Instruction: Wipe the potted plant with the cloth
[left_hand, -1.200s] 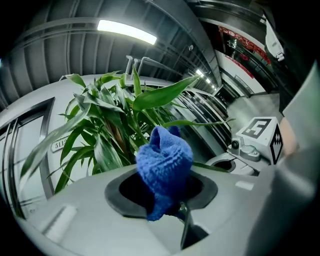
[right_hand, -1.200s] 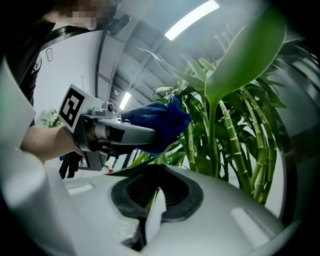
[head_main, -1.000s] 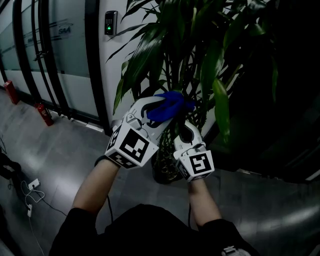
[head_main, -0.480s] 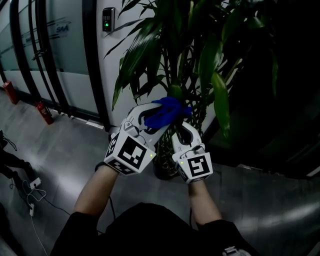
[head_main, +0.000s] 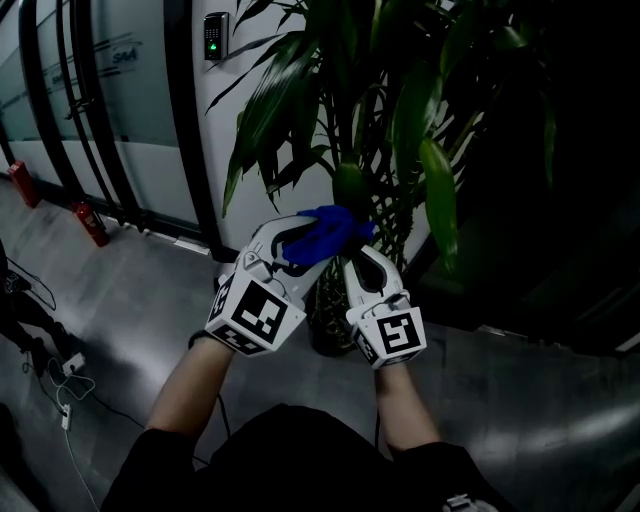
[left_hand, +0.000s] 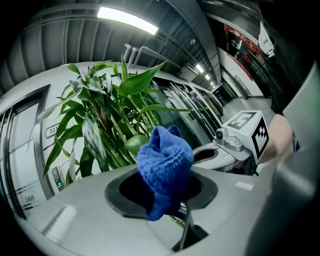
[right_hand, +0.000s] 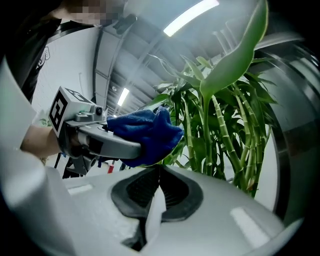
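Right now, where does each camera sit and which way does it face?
Head view: on the person's head, facing down; both forearms, left gripper, right gripper, green leafy potted plant.
Left gripper view: on the left gripper, facing along jaws shut on the blue knitted cloth; right gripper at right.
Right gripper view: on the right gripper, facing the plant; left gripper at left.
All share cloth and plant.

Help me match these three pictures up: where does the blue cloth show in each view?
Head view: cloth at centre, in front of the potted plant.
Left gripper view: cloth at centre, clamped between the jaws.
Right gripper view: cloth left of centre, above the jaws.
Shared landmark: the potted plant, behind the cloth in every view.
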